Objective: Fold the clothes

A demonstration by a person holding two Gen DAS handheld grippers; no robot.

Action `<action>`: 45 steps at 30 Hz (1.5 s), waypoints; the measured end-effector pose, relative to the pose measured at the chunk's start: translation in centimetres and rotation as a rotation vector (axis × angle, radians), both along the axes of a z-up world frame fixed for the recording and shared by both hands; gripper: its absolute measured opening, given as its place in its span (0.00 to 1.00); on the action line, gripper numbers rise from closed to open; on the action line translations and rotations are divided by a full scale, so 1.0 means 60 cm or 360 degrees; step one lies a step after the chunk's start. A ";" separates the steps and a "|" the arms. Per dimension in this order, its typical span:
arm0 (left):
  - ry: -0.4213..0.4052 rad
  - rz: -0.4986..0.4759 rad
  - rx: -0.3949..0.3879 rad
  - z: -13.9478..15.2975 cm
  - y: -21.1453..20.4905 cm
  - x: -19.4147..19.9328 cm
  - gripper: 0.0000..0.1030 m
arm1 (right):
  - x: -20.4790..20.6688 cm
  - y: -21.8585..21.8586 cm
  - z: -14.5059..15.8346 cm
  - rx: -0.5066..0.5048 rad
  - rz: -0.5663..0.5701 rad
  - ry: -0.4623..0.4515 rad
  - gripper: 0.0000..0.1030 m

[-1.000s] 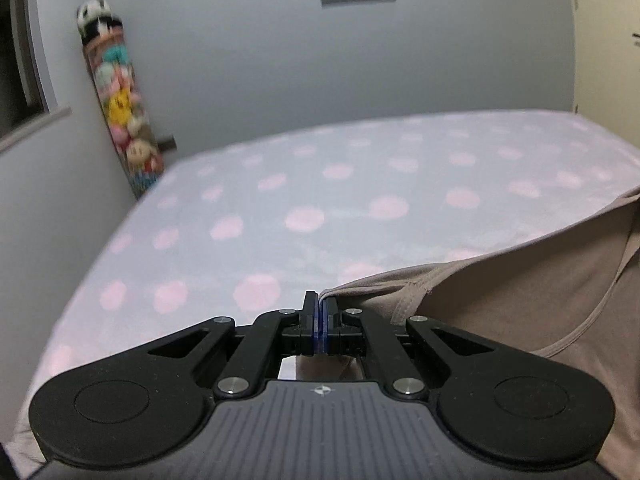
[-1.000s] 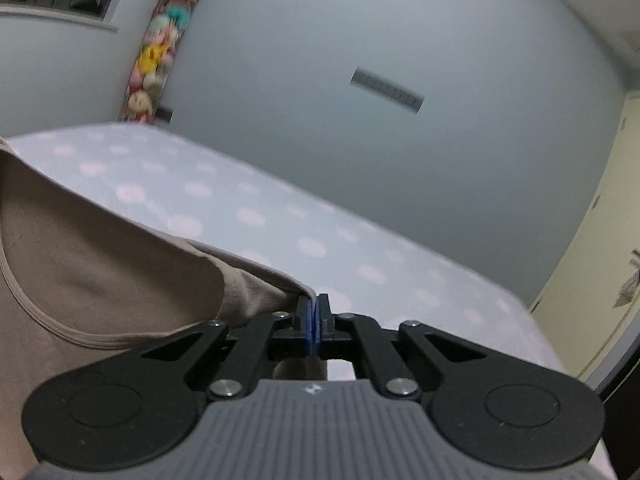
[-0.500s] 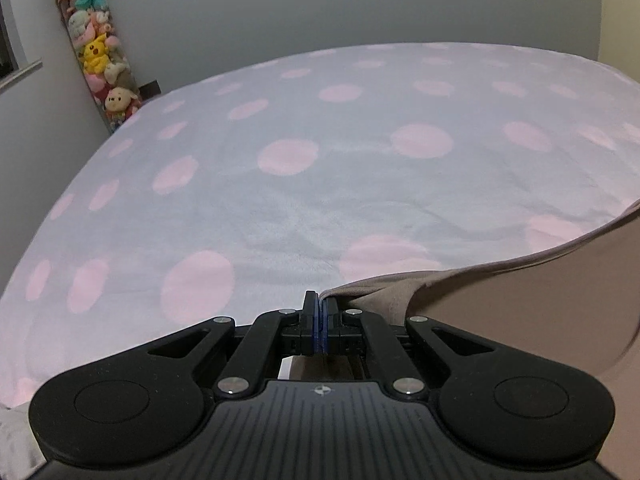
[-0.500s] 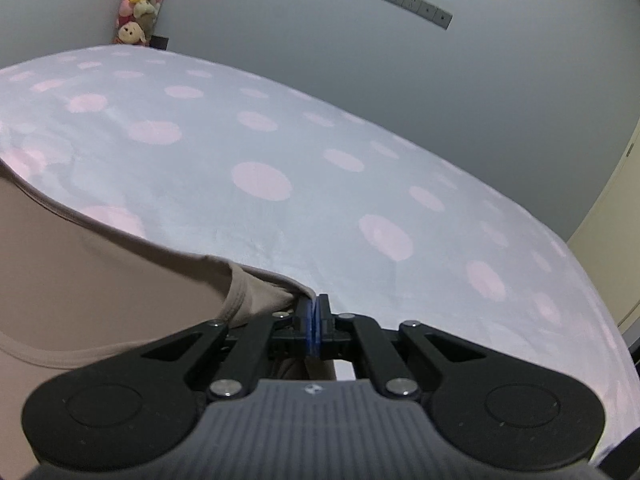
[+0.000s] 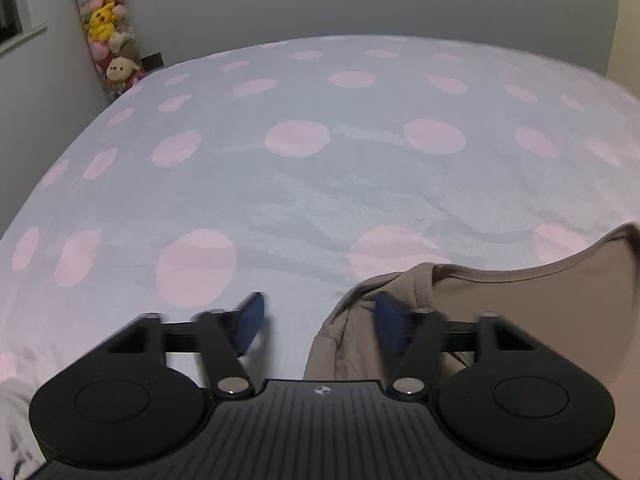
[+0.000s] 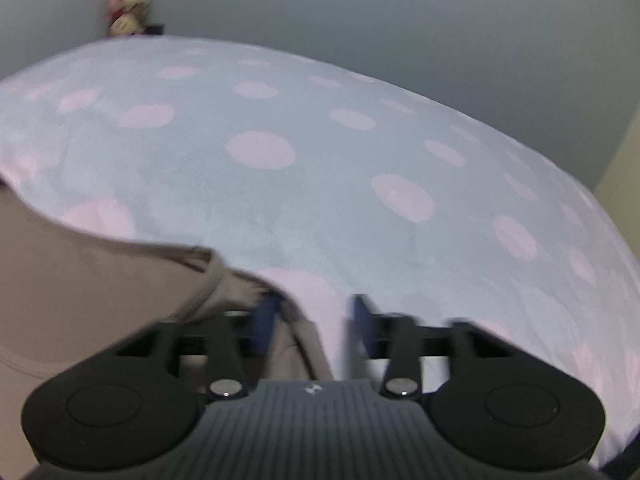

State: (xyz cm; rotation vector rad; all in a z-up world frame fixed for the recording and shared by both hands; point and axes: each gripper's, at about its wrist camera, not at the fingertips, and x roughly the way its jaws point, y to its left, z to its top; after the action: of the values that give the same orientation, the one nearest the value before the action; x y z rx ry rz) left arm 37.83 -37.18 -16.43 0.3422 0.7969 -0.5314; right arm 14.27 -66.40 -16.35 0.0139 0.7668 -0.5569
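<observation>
Resting on the bed point(image 5: 304, 184): taupe shirt point(image 5: 500, 304), neckline facing away, shoulders lying at each gripper. Left gripper point(image 5: 320, 320) and right gripper point(image 6: 316, 324) hovering low, fingers spread apart, gripping nothing, likely for laying cloth flat.

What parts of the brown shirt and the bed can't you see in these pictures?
- Shirt: the left view's right and bottom edges cut it off, and the left gripper hides its lower part.
- Shirt in the right view: motion blur, and the right gripper covers its corner.
- Bed: near edge hidden behind both grippers.
</observation>
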 end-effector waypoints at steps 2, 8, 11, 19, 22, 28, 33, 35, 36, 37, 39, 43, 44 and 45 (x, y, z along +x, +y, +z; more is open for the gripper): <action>0.0013 0.0014 -0.0033 0.019 0.020 -0.012 0.59 | -0.021 -0.005 0.017 0.0076 -0.0038 -0.0044 0.54; 0.0103 -0.0003 -0.0005 0.075 0.114 -0.086 0.59 | -0.133 0.032 0.054 0.0265 -0.0082 -0.0067 0.58; 0.0145 -0.0024 0.0065 0.094 0.170 -0.132 0.58 | -0.209 0.067 0.062 0.0347 -0.0100 -0.0072 0.58; 0.0354 0.0026 0.0204 0.106 0.301 -0.234 0.55 | -0.396 0.156 0.083 0.0442 -0.0280 -0.0297 0.62; 0.0454 0.0028 0.0197 0.095 0.320 -0.257 0.55 | -0.455 0.184 0.089 0.0492 -0.0357 -0.0407 0.66; 0.0510 0.0032 0.0211 0.050 0.331 -0.295 0.55 | -0.505 0.224 0.064 0.0463 -0.0357 -0.0490 0.67; 0.0535 0.0050 0.0255 0.009 0.326 -0.313 0.55 | -0.527 0.234 0.029 0.0560 -0.0372 -0.0509 0.67; 0.0532 0.0081 0.0298 -0.007 0.324 -0.316 0.53 | -0.524 0.235 0.028 0.0527 -0.0341 -0.0504 0.67; 0.0544 0.0101 0.0301 -0.013 0.325 -0.317 0.43 | -0.523 0.237 0.030 0.0500 -0.0324 -0.0505 0.67; 0.0552 0.0115 0.0277 -0.015 0.327 -0.319 0.40 | -0.522 0.239 0.032 0.0476 -0.0303 -0.0513 0.67; 0.0549 0.0135 0.0237 -0.015 0.330 -0.323 0.18 | -0.522 0.242 0.033 0.0454 -0.0276 -0.0522 0.67; 0.0434 0.0170 0.0224 0.008 0.322 -0.333 0.00 | -0.518 0.240 0.026 0.0483 -0.0285 -0.0508 0.67; 0.0417 0.0174 0.0209 0.017 0.321 -0.333 0.00 | -0.517 0.238 0.024 0.0489 -0.0294 -0.0502 0.67; 0.0399 0.0178 0.0195 0.026 0.319 -0.334 0.00 | -0.516 0.237 0.022 0.0493 -0.0301 -0.0499 0.67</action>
State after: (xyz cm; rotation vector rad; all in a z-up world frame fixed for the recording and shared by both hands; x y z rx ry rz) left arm 17.79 -18.03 -14.88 0.3455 1.0881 -0.4261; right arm -16.68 -52.20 -15.03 0.4545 0.5411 -0.5930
